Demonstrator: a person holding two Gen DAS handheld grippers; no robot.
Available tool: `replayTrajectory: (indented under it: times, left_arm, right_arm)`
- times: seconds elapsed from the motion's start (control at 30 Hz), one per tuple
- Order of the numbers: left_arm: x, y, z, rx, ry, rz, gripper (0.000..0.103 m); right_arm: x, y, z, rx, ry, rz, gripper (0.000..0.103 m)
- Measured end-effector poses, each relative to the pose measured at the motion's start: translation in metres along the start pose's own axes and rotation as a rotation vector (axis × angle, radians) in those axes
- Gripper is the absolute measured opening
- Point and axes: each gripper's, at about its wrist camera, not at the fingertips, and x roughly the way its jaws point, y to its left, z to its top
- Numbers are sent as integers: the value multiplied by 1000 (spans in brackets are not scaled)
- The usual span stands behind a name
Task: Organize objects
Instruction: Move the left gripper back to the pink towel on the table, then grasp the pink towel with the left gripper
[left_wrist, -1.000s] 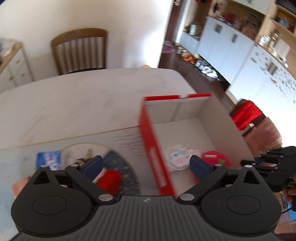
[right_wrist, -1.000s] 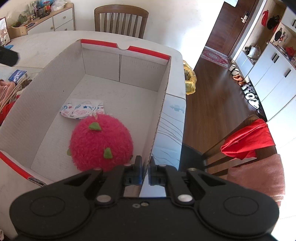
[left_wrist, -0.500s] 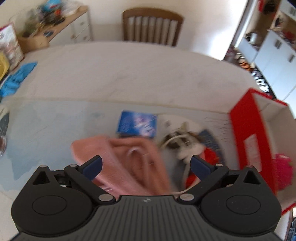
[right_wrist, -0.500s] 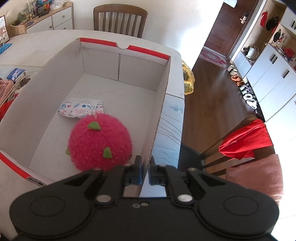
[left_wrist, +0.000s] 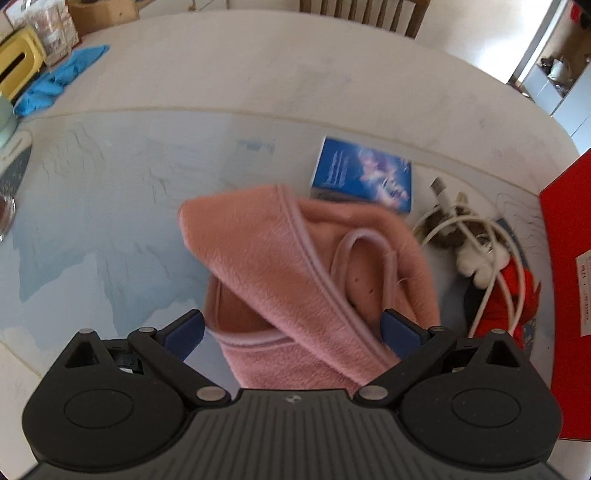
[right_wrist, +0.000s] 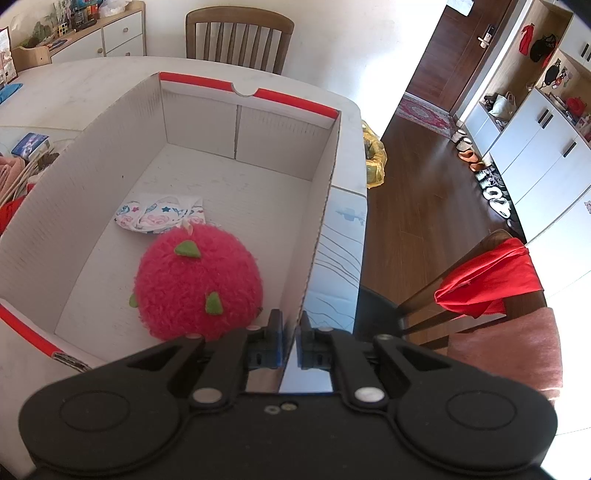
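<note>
A folded pink towel (left_wrist: 295, 266) lies on the pale blue mat (left_wrist: 110, 206). My left gripper (left_wrist: 291, 328) hangs open just above it, one blue finger at each side of the towel's near end, not pressing it. Past the towel lie a blue booklet (left_wrist: 362, 177) and a white cable (left_wrist: 491, 251) tangled over a small plush toy (left_wrist: 476, 258) with red cloth. The red-and-white cardboard box (right_wrist: 325, 206) holds a pink plush ball (right_wrist: 195, 288) and a patterned pouch (right_wrist: 159, 216). My right gripper (right_wrist: 291, 332) is shut on the box's right wall.
A blue cloth (left_wrist: 59, 81) and a yellow holder (left_wrist: 18, 70) sit at the table's far left. The box's red outer side (left_wrist: 565, 266) stands at the right of the left wrist view. Wooden chairs (right_wrist: 240, 40) stand behind the table and at its right, one draped in red cloth (right_wrist: 487, 277).
My left gripper has swung left from the box and come down over the pink towel, which now fills the space between its fingers. The right gripper has kept still on the box wall.
</note>
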Motion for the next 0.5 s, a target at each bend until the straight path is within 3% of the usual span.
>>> replayTrajectory:
  times: [0.27,0.4,0.47,0.5]
  left_arm:
    - [2,8,-6,-53,-4,-1,96]
    - [-3,6,-8,-53,0,-29,61]
    - [-8,4,-9,-53,-6,-29,52]
    - [-12,2,-10,-42,-14,-22,42]
  right_arm:
    - [0,0,0,-1,0,0,7]
    - [0,0,0,0,0,-1,7]
    - [0,1,0,0,0,-1,7]
    - [0,1,0,-1,0,-1,7]
